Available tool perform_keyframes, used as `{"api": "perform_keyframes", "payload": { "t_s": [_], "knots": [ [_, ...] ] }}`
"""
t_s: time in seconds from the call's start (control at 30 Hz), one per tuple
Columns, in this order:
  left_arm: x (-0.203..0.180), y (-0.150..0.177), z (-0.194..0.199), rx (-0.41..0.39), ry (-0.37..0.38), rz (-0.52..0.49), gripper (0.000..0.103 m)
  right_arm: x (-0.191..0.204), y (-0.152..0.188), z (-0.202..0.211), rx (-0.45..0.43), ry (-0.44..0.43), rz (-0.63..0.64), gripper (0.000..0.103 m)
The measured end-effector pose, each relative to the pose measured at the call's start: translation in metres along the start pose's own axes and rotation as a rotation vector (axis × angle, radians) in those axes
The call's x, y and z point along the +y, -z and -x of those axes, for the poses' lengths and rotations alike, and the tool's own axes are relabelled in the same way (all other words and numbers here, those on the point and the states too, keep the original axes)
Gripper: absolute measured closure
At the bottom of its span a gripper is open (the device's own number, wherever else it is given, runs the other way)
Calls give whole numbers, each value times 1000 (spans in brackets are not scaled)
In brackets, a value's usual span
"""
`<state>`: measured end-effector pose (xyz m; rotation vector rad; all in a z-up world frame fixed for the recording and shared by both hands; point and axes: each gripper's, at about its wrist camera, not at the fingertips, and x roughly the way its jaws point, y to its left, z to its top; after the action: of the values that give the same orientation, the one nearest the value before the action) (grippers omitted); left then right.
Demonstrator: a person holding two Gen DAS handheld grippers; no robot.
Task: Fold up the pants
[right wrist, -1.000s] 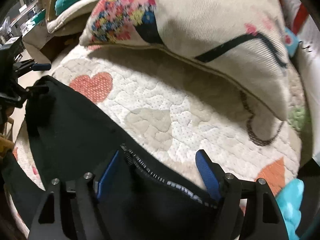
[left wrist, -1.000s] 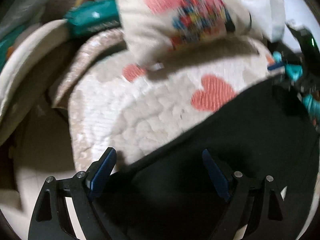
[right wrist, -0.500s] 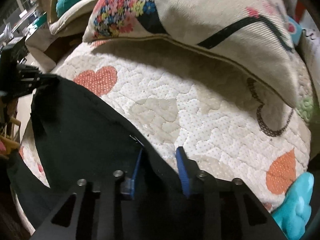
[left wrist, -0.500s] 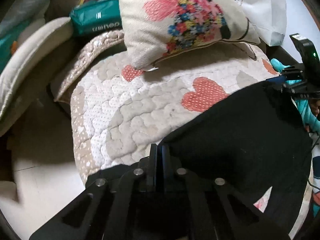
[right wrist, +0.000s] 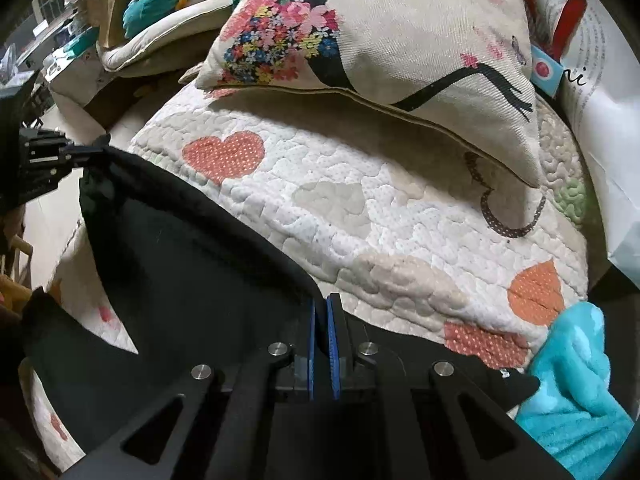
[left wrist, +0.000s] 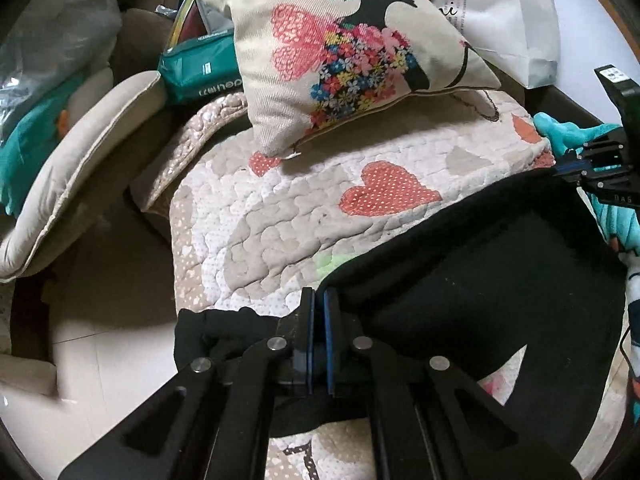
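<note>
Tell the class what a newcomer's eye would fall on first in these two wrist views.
The black pants stretch across the quilt, pinched at one edge by the left gripper and at the other by the right gripper. Behind them a flower-embroidered cushion leans on the heart-patterned quilt.

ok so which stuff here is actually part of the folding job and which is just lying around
In the job: black pants, left gripper, right gripper, both shut on the pants' top edge.

Lying about: floral cushion, heart quilt, turquoise towel, green packet, white paper bag.
</note>
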<state>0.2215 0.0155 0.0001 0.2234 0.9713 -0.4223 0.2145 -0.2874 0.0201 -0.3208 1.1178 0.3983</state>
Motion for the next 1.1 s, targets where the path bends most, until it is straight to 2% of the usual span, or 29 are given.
{"api": "perform_keyframes", "payload": {
  "t_s": [0.23, 0.37, 0.57, 0.83, 1.1],
  "knots": [
    [-14, 17, 32, -42, -6, 9, 99, 18, 22, 16, -15, 13, 9, 97],
    [-28, 43, 56, -66, 2, 42, 99, 34, 46, 29, -8, 25, 21, 97],
    [-46, 92, 84, -90, 41, 159, 99, 66, 95, 46, 30, 43, 71, 97],
    [-83, 156, 104, -70, 57, 243, 99, 97, 148, 51, 144, 65, 142, 97],
    [-108, 204, 100, 21, 53, 258, 99, 123, 182, 37, 327, 96, 242, 97]
  ]
}}
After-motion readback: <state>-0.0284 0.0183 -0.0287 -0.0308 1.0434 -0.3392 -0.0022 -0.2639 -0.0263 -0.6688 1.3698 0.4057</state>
